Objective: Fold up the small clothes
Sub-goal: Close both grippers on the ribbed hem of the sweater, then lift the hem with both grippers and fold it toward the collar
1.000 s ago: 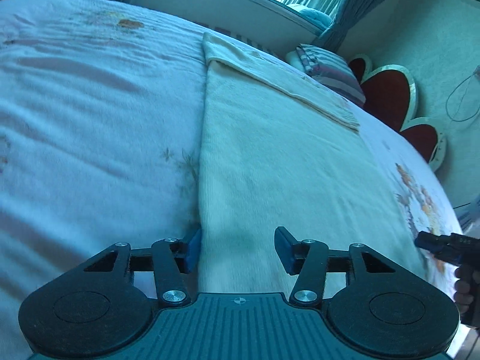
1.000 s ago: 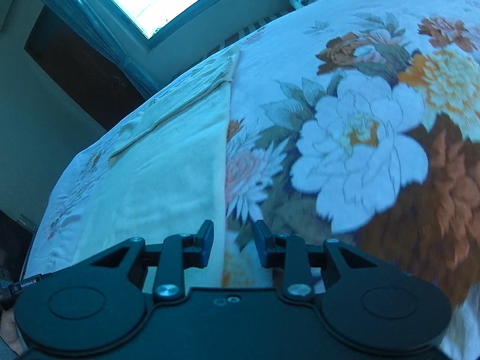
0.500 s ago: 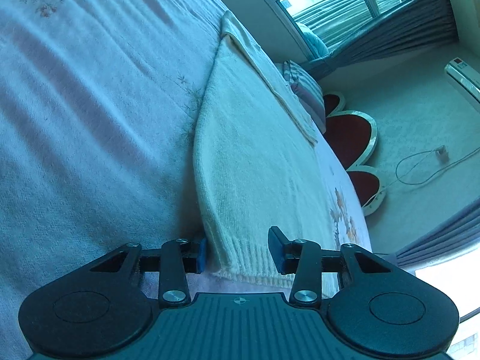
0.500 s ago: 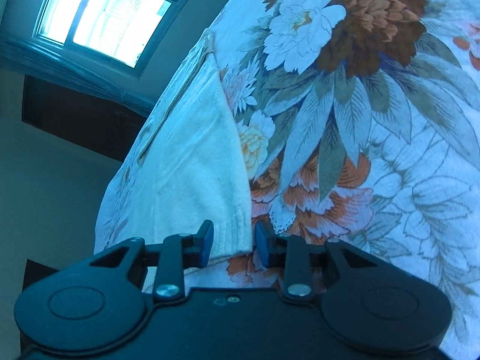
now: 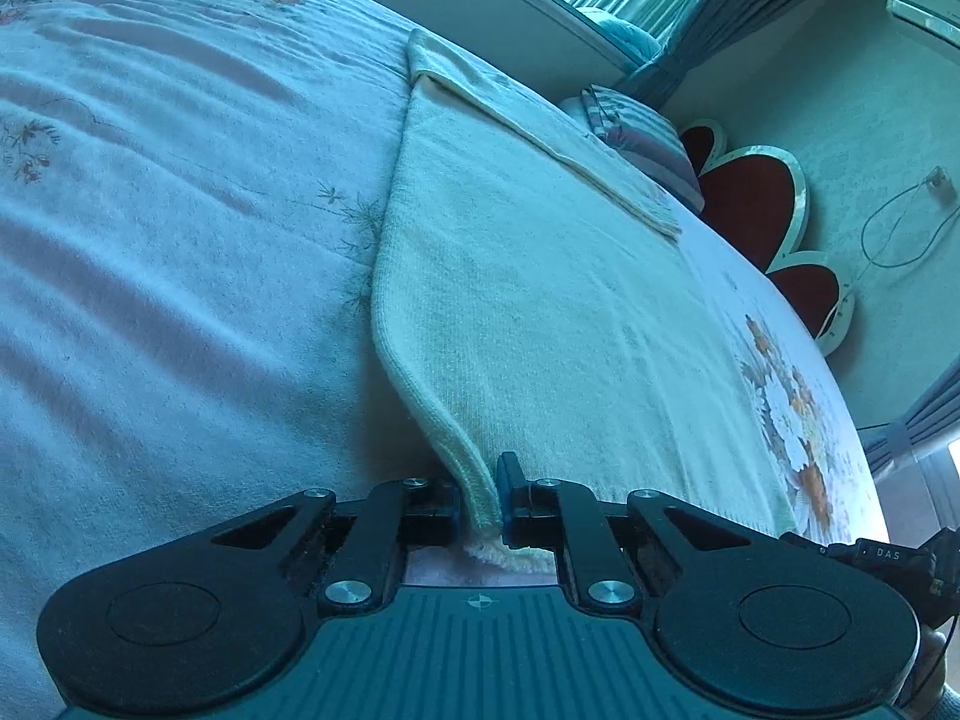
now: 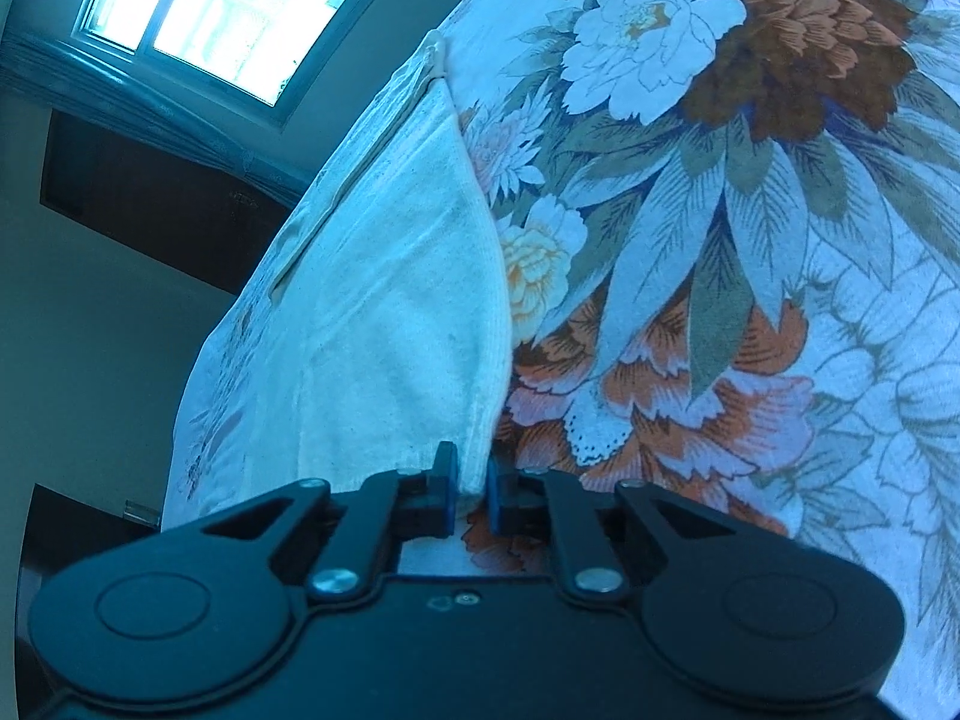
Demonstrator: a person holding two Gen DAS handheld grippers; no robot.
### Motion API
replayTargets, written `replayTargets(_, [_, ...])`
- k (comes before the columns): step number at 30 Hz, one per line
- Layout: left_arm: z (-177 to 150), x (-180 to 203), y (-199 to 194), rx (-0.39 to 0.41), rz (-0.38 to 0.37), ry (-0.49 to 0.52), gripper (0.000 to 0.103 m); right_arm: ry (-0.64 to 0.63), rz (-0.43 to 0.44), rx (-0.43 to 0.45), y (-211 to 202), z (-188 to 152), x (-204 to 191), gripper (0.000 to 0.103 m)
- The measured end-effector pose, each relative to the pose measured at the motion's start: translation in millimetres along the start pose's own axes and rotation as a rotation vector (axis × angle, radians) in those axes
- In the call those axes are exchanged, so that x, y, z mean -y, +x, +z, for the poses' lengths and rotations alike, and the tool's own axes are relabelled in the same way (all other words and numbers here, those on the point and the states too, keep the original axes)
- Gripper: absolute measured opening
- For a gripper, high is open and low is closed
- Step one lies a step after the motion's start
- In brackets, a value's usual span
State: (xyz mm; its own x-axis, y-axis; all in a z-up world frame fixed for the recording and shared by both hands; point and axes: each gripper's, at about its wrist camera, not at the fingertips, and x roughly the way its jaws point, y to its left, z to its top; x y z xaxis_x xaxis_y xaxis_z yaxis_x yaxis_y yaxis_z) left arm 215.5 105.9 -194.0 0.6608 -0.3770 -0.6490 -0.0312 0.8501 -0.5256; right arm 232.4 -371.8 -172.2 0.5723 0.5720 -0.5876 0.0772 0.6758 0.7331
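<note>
A cream knitted sweater (image 5: 540,276) lies flat along the bed, its far end folded back on itself. My left gripper (image 5: 483,501) is closing on the sweater's near left corner, and its pads pinch the ribbed hem, which rises off the bed. In the right wrist view the same sweater (image 6: 390,312) stretches away to the left, and my right gripper (image 6: 471,495) is closing on its near right corner, with the hem pressed between the blue pads. The right gripper's tip (image 5: 864,552) shows at the left view's right edge.
The sweater lies on a bed with a pale blanket (image 5: 168,228) on the left half and a floral bedspread (image 6: 720,240) on the right. A striped pillow (image 5: 642,138) and a red petal-shaped headboard (image 5: 744,210) stand at the far end. A window (image 6: 228,12) is beyond.
Both grippers have gone from standing open around the sweater's near corners to pinching the hem. The left corner now lifts off the bed. The right view has rolled.
</note>
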Motion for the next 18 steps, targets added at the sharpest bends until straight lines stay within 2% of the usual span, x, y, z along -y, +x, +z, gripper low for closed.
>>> replayTargets(11, [-3.3,-3.1,0.0,0.005,0.007,0.036,0.011,-0.015,0.002,-0.002,2.3,1.6,-0.2,0.009])
replayTargets(13, [-3.8,-5.7,0.1,0.012,-0.001,0.025,0.006,-0.037,-0.016,0.0,2.4,1.6,-3.2,0.007])
replayTargets(18, [-11.1,-17.2,-5.5,0.046,-0.048,-0.044,0.004,-0.106,-0.055,0.018,-0.2,-1.5,-13.6,0.006])
